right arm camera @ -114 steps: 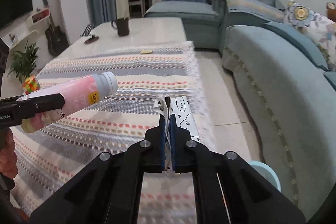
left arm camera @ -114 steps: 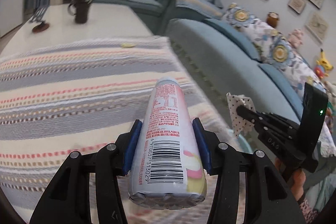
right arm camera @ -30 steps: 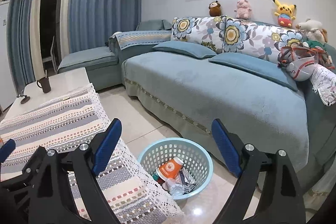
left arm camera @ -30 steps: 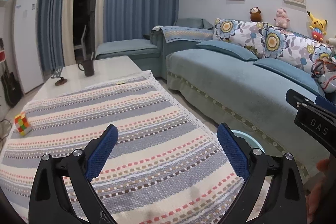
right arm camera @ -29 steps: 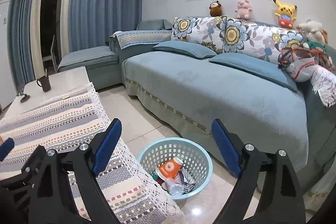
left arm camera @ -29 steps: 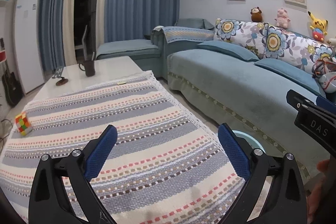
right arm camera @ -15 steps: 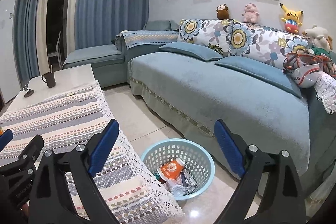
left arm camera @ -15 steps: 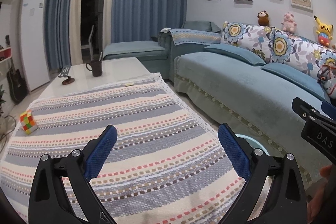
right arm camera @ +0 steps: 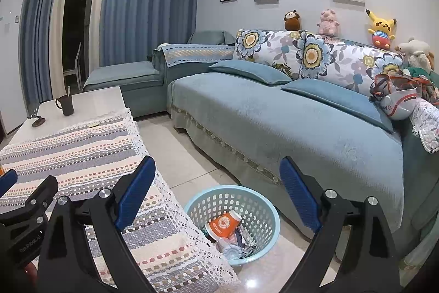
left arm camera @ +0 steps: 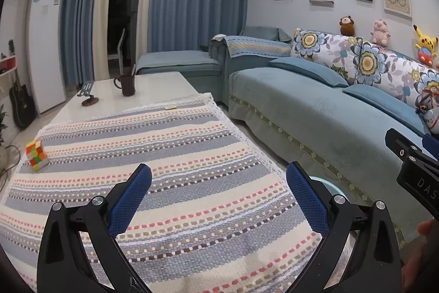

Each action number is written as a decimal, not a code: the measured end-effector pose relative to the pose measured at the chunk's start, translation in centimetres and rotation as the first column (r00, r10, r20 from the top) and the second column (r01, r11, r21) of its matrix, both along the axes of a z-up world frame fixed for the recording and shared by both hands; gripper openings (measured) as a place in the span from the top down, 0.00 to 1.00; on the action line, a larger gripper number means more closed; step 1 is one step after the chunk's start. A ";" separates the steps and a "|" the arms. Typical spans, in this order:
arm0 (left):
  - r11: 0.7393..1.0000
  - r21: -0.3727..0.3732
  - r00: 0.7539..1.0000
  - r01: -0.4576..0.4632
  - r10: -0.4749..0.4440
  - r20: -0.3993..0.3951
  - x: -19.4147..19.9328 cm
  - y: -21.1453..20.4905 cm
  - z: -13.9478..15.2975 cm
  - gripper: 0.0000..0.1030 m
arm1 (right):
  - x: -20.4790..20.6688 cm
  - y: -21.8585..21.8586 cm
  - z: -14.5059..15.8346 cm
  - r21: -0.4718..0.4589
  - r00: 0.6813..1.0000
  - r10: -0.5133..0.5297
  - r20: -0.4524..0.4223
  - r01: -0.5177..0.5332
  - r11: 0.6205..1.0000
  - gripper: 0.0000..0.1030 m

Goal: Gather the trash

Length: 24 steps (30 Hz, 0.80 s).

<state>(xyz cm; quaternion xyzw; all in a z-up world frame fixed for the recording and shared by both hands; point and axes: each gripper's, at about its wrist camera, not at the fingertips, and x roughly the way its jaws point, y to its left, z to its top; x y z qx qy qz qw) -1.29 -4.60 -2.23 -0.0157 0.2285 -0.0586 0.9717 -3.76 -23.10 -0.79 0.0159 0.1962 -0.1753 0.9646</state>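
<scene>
My left gripper (left arm camera: 218,175) hangs open over the near end of the striped tablecloth (left arm camera: 164,155), with nothing between its blue pads. My right gripper (right arm camera: 217,166) is open and empty too, above the floor beside the table. Below it stands a light blue basket (right arm camera: 263,199) holding an orange paper cup (right arm camera: 223,224), a whitish bottle (right arm camera: 230,247) and crumpled wrappers. Only the basket's rim (left arm camera: 326,184) shows in the left wrist view. Each gripper appears at the edge of the other's view: the right one (left arm camera: 411,155) and the left one (right arm camera: 24,205).
On the table are a colour cube (left arm camera: 37,155), a dark mug (left arm camera: 126,84), a small stand (left arm camera: 89,98) and a yellow scrap (left arm camera: 170,107). A blue sofa (right arm camera: 301,128) runs along the right. A strip of tiled floor (right arm camera: 178,150) separates it from the table.
Some seconds ago my left gripper held a pink-white bottle and my right one a patterned wrapper; both are now open and empty. Over the last second nothing has visibly moved.
</scene>
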 end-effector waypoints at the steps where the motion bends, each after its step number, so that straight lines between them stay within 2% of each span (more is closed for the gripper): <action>1: 1.000 0.002 1.000 0.000 0.000 0.001 0.0 0.0 0.0 0.07 | 0.0 0.0 0.0 0.000 1.000 0.000 0.001 0.000 1.000 0.15; 24: 1.000 -0.007 1.000 0.013 -0.013 0.007 -0.3 0.3 0.1 0.08 | -0.4 0.5 0.5 -0.016 1.000 0.005 0.018 -0.004 1.000 0.15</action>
